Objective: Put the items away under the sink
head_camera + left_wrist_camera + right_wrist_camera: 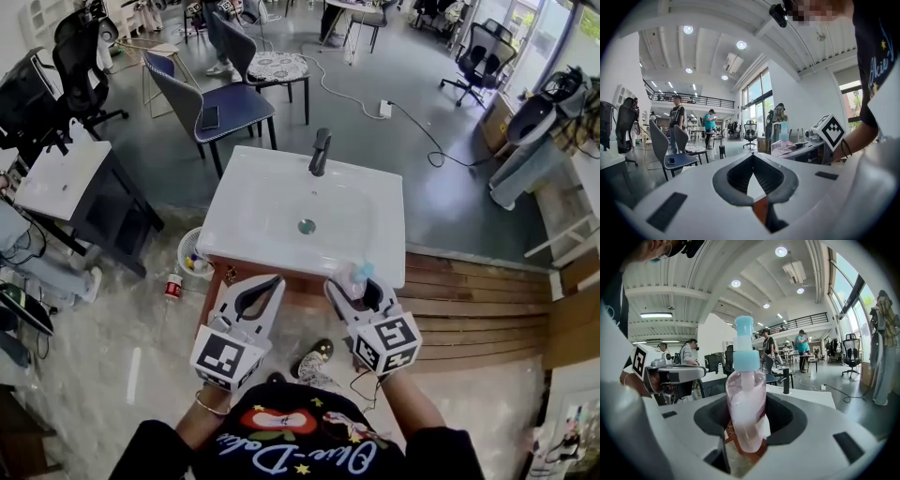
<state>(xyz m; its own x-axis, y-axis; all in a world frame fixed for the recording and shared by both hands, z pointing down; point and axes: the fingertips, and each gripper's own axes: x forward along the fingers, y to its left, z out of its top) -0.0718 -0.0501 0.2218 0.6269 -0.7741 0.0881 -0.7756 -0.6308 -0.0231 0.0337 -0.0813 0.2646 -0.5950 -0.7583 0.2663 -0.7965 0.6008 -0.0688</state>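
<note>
Pink bottle (746, 404): clear plastic holding pink liquid, with a blue pump top. It stands upright between the right jaws, probably so the pump stays clear and nothing leaks.
Right gripper (749, 425): jaws are clamped on the bottle's lower body and stand fairly wide to fit its girth. It is carried at the sink's front edge.
Left gripper (753, 157): jaws are together with nothing between them. It is held level beside the right one, likely kept free for a cupboard door.
Sink (272, 187): white basin, bare, with a dark tap (321, 152) at the back.
Wooden cupboard (302, 292): only a strip shows below the basin; no door can be seen.
Stage: the bottle is in hand, not yet stowed.
</note>
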